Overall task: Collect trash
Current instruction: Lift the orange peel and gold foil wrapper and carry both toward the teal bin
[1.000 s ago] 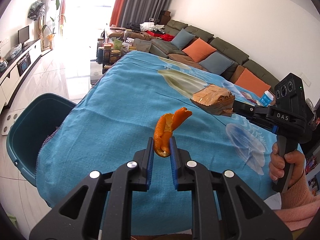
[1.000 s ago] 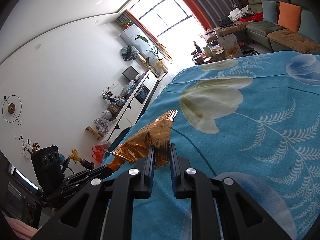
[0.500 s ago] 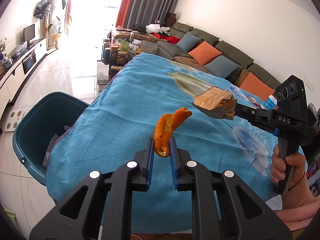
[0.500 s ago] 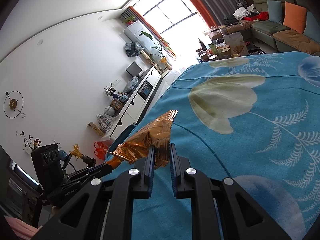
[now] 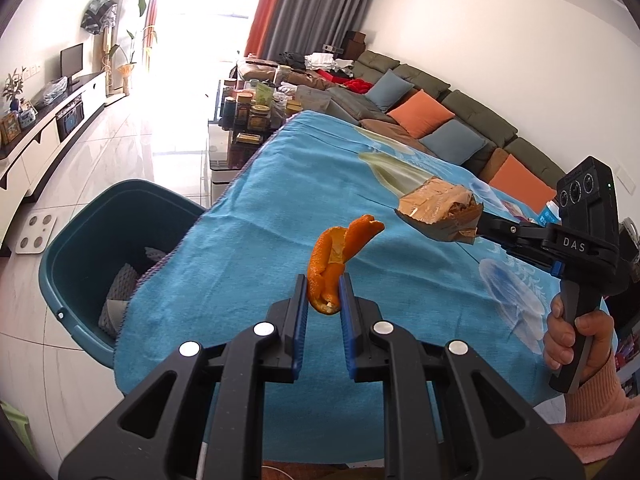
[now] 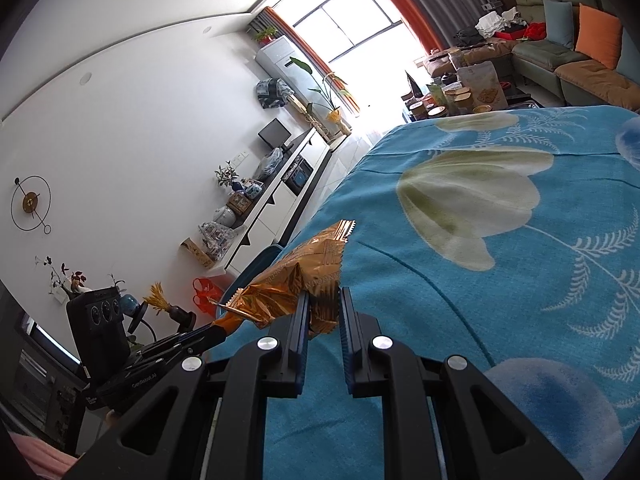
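The left gripper (image 5: 323,294) has its jaws clamped on an orange peel (image 5: 336,258) and the right gripper (image 6: 323,307) on a foil wrapper (image 6: 298,280), above the blue-clothed worktop (image 5: 280,216) beside a teal bin (image 5: 100,248).

both grippers have neared the bin (image 5: 80,248).

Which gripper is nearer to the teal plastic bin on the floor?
Left. The left gripper, holding orange peel, is nearer the teal plastic bin; the right gripper, holding a brown wrapper, is farther right.
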The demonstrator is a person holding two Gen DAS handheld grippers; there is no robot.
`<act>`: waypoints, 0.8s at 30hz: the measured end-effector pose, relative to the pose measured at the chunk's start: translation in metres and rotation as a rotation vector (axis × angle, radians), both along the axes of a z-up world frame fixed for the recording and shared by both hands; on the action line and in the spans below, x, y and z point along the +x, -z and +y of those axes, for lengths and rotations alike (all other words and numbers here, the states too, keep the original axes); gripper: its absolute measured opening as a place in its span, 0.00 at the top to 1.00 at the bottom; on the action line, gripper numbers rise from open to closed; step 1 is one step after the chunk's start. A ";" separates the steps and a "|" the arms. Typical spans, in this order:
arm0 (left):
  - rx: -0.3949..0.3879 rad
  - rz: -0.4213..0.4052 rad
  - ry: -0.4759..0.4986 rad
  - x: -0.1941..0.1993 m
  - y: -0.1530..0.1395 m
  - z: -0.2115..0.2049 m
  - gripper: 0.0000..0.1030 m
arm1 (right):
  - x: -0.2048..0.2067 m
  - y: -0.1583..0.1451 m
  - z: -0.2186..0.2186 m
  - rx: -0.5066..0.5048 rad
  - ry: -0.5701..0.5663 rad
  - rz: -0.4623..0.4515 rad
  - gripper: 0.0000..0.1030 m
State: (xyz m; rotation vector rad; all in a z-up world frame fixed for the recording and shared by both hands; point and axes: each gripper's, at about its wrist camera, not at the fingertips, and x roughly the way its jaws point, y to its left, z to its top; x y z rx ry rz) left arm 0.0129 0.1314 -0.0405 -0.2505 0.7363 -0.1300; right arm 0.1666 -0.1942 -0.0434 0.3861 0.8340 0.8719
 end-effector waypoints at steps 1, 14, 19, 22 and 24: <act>-0.001 0.000 -0.003 0.000 0.000 0.001 0.85 | 0.000 -0.001 0.001 0.000 -0.003 -0.001 0.87; 0.002 -0.005 -0.038 -0.005 -0.001 0.015 0.85 | -0.002 -0.001 0.017 -0.003 -0.029 -0.003 0.87; 0.002 -0.008 -0.053 -0.006 -0.002 0.020 0.85 | -0.003 -0.001 0.022 -0.004 -0.038 -0.004 0.87; 0.004 -0.008 -0.062 -0.006 -0.002 0.023 0.85 | -0.003 -0.001 0.025 -0.004 -0.043 -0.004 0.87; 0.004 -0.009 -0.067 -0.007 -0.002 0.025 0.85 | -0.003 -0.001 0.026 -0.005 -0.047 -0.004 0.87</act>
